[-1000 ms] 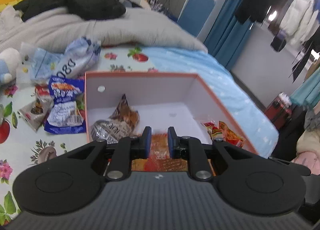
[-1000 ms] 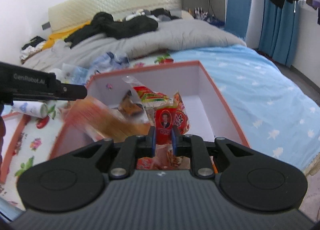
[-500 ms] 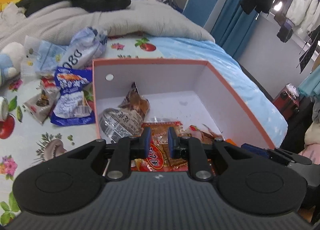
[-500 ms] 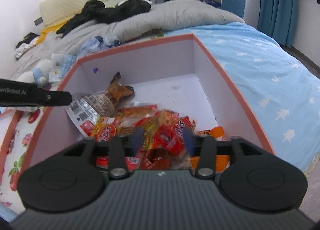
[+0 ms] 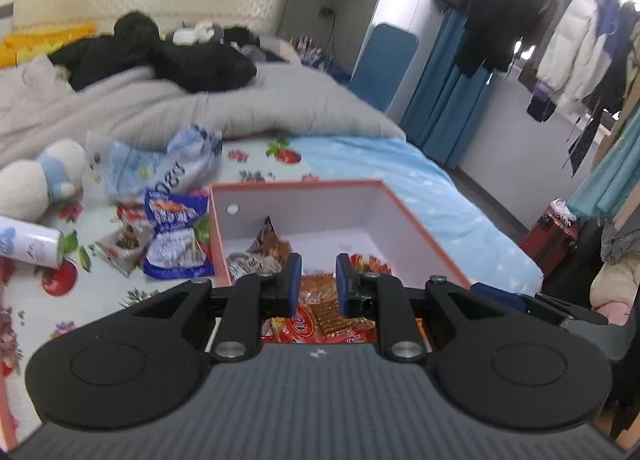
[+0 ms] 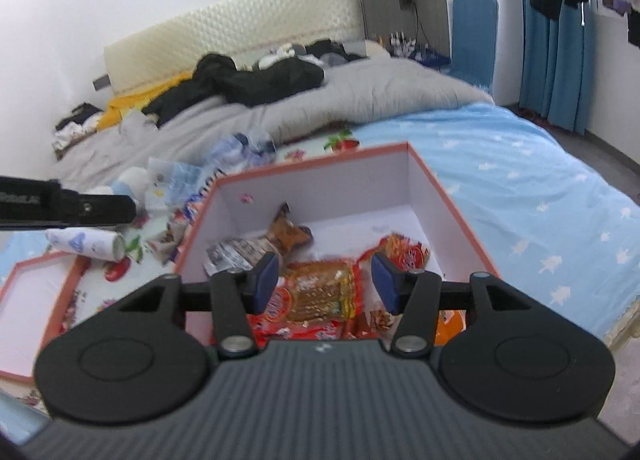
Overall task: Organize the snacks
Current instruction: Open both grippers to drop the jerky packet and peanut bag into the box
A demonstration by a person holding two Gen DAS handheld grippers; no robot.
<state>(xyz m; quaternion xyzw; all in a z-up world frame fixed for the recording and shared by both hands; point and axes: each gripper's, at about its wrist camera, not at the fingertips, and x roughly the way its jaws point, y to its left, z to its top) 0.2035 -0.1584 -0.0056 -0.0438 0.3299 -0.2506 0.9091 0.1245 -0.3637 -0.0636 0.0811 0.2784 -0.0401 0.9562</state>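
Observation:
An orange-rimmed white box (image 6: 436,195) sits on the bed and holds several snack packs: a red-and-orange cracker pack (image 6: 320,292), a brown-and-silver pack (image 6: 256,248) and a red pack (image 6: 404,252). My right gripper (image 6: 326,282) is open and empty above the box's near end. My left gripper (image 5: 315,276) hovers over the box (image 5: 420,219) with its jaws a narrow gap apart and nothing between them. Loose snacks lie left of the box: a blue pack (image 5: 176,236) and a small brown pack (image 5: 124,244).
A plush toy (image 5: 36,175), a white cylinder (image 5: 28,242) and a pale blue plastic bag (image 5: 172,167) lie on the floral sheet. The box lid (image 6: 36,300) lies at left. A grey duvet (image 5: 200,103) with black clothes fills the back. The bed edge drops off at right.
My right gripper let go of its red snack pack into the box and opened wide. My left gripper also dropped its orange pack into the box and pulled back up.

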